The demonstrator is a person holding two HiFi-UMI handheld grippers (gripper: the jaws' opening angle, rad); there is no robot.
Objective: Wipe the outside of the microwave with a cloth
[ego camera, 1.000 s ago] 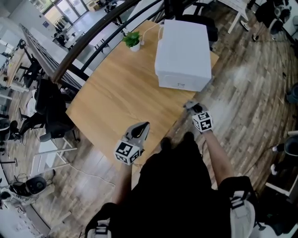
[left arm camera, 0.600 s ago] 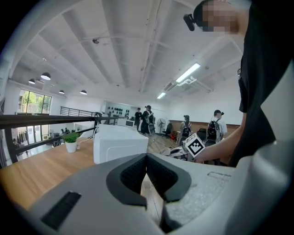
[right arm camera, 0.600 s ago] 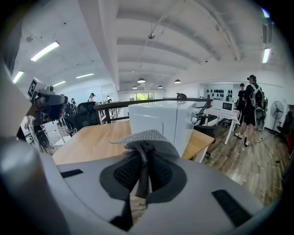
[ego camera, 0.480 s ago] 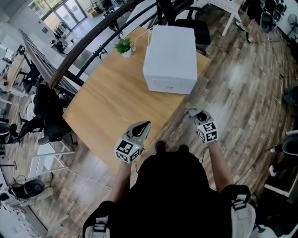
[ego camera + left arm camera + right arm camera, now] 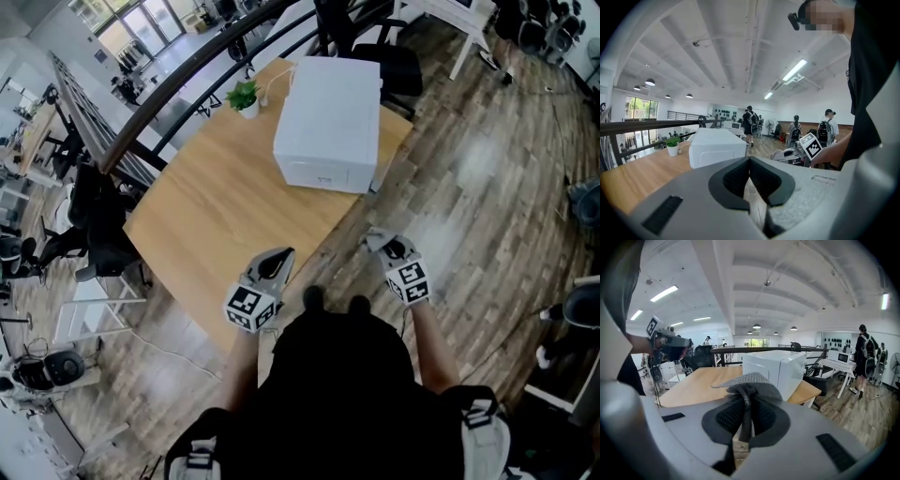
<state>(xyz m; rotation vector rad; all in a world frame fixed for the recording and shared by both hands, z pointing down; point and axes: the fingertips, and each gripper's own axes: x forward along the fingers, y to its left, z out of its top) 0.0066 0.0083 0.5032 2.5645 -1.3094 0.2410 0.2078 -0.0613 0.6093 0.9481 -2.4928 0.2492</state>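
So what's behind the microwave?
A small potted plant sits near its back left corner, with a white cable and a black chair beyond. The microwave's own back side is hidden.

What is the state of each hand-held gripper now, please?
The left hand-held gripper is closed, holding nothing.
The right hand-held gripper is closed on the grey cloth.

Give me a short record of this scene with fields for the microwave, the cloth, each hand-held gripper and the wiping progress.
microwave: white boxy microwave, standing on light wooden table
cloth: grey knitted cloth, clamped in right hand-held gripper
left hand-held gripper: jaws together, empty
progress: cloth apart from microwave, no wiping contact
nearby: small green potted plant on table
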